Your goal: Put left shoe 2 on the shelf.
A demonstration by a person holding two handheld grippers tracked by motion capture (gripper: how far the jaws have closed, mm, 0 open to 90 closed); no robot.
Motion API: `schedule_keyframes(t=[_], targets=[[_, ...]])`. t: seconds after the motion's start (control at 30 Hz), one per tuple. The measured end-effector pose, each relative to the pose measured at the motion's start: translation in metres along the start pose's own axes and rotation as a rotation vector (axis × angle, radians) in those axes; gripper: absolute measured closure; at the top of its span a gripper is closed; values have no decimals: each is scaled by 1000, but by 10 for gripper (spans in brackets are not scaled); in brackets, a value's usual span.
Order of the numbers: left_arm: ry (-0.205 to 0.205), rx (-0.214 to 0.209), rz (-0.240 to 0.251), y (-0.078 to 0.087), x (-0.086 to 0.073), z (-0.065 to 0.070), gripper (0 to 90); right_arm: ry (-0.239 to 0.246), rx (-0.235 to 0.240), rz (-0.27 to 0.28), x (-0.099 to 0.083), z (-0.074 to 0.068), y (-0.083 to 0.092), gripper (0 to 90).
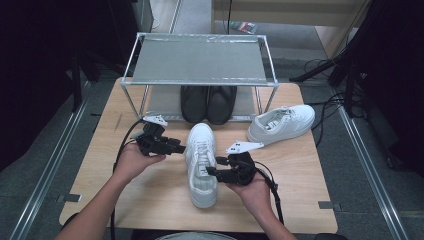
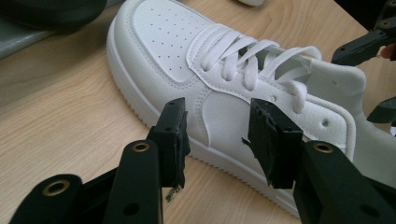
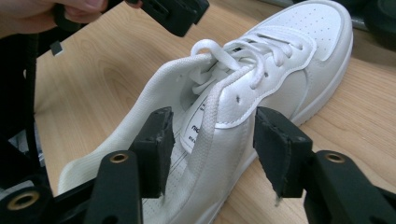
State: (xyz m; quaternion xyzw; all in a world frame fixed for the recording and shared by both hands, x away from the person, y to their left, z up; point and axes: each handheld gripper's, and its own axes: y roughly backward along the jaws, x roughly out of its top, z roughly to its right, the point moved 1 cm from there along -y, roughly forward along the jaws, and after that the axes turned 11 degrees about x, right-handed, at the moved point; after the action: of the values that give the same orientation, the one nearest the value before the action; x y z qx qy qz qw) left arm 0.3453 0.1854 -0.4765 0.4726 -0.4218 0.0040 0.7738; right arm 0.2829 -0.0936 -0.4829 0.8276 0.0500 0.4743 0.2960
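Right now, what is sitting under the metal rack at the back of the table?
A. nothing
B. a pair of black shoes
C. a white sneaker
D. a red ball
B: in the high view, the pair of black shoes sits side by side beneath the metal rack, while both white sneakers lie out on the table.

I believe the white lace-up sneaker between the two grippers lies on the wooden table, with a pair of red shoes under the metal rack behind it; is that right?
Not quite: the pair of shoes under the metal rack is black, not red, as the high view shows. The rest stands: the white lace-up sneaker lies on the wooden table between the left gripper and the right gripper.
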Motion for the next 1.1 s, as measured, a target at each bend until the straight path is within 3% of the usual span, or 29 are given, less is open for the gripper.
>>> schedule_keyframes(t=[0.23,0.57,0.77,0.97,1.1], targets=[[21,10,12,8,-3,-6,544,-24,-29,5,1,1,-13,414],[26,12,16,9,-5,-9,546,-52,-126,7,2,7,-31,444],[32,16,24,12,-6,-13,546,-80,-133,32,2,12,-31,539],[46,21,40,16,-7,-18,529,-121,-141,60,1,14,-24,706],[33,13,37,17,-9,-19,475,-92,-169,61,2,16,-21,776]])
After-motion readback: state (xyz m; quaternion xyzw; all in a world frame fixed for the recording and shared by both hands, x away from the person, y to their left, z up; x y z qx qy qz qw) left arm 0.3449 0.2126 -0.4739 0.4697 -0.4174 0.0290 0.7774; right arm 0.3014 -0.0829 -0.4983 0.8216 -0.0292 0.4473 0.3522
